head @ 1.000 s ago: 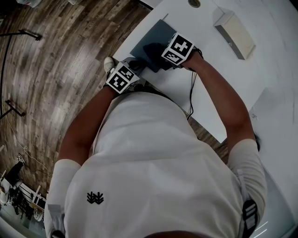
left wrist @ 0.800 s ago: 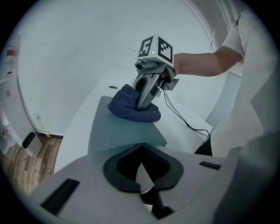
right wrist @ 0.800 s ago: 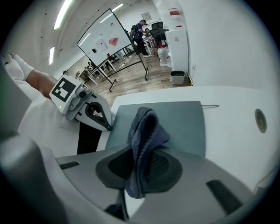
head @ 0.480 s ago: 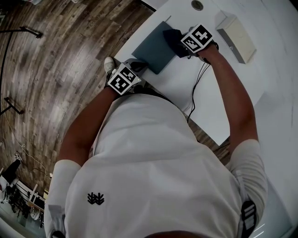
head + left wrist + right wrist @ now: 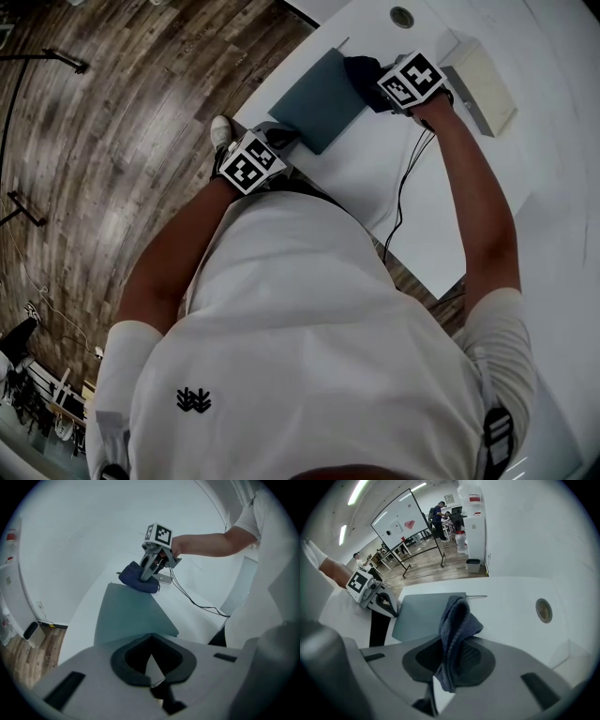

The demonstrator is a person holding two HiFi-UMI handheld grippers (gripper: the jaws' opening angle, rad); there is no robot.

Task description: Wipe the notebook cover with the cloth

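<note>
A teal-grey notebook (image 5: 317,101) lies flat near the corner of the white table (image 5: 375,178). My left gripper (image 5: 281,137) sits at its near edge, jaws shut on that edge; in the left gripper view the cover (image 5: 131,616) runs right under the closed jaws of the left gripper (image 5: 151,641). My right gripper (image 5: 380,82) is shut on a dark blue cloth (image 5: 362,71), pressed at the notebook's far right corner. From the left gripper view the cloth (image 5: 137,578) bunches under the right gripper (image 5: 149,571). In the right gripper view the cloth (image 5: 457,618) hangs folded from the right gripper (image 5: 449,654).
A white box (image 5: 480,77) stands on the table right of the cloth. A round cable hole (image 5: 401,17) sits at the far side. A black cable (image 5: 401,192) trails from the right gripper. Wooden floor (image 5: 112,141) drops away left of the table edge.
The right gripper has slid the cloth across the cover, from its near right part to the far right corner, away from the person. The left gripper has stayed put.
</note>
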